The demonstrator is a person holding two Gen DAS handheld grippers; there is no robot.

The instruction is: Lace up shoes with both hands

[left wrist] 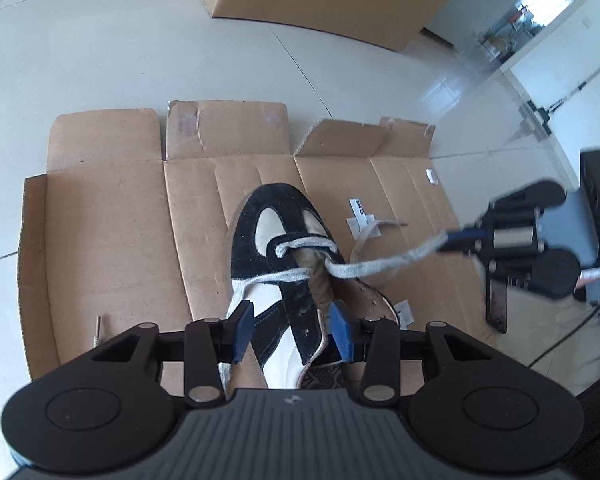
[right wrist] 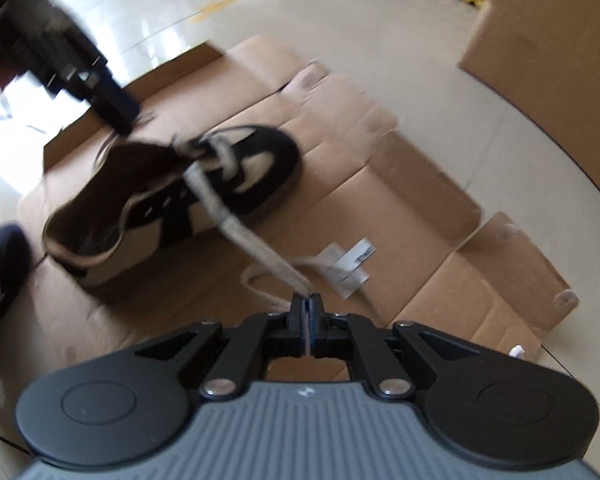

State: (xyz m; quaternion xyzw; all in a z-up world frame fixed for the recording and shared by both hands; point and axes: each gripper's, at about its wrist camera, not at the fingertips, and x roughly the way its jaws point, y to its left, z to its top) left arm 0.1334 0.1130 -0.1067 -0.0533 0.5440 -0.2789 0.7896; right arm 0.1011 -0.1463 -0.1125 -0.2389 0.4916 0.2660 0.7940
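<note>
Grippers number two; the left gripper point(left wrist: 292, 330) has its blue pads point(left wrist: 242, 330) apart, straddling the dark eyelet flap of the one shoe point(left wrist: 276, 272), and whether they press on it I cannot tell; the right gripper point(right wrist: 307, 312) has its jaws together, clamped on the end of one grey lace point(right wrist: 236, 220), which runs taut from the shoe's eyelets to the pads; a second lace strand point(left wrist: 268, 278) crosses the shoe's tongue toward its other side; the shoe, black and cream, sits on one flattened cardboard sheet point(left wrist: 112, 208) on the tiled floor; two white paper labels point(left wrist: 362, 216) lie on the sheet beside the shoe; one closed cardboard box point(left wrist: 324, 0) stands beyond the shoe, well apart.
</note>
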